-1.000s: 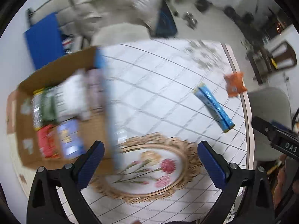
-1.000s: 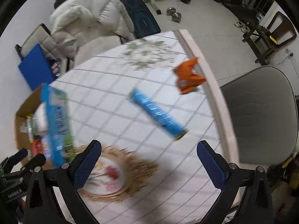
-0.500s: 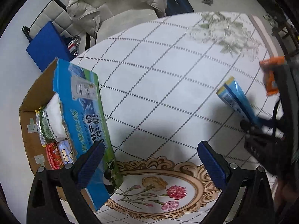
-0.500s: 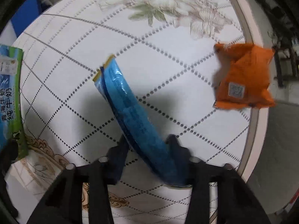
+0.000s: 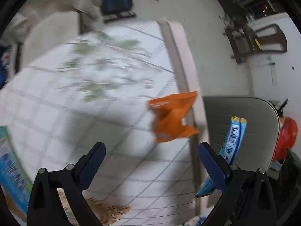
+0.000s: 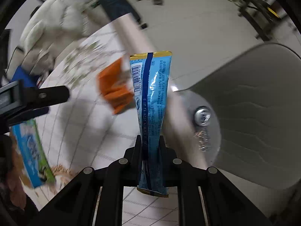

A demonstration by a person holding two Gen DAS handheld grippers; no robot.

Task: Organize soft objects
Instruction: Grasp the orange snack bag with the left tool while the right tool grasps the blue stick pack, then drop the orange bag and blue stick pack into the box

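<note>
Blue packet (image 6: 150, 101) now lifted off table (image 5: 120, 150), right gripper (image 6: 150, 146) pinching it. Left gripper (image 5: 150, 162) spreading wide, empty, probably nearing orange pouch (image 5: 174, 116); carrying packet level toward box (image 6: 30, 150).

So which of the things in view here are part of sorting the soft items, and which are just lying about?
Part of the job:
- blue packet, clamped in the right gripper
- orange pouch on the table
- carton at the table's left
- left gripper, open

Lying about:
- grey chair
- white jacket
- red bag
</note>
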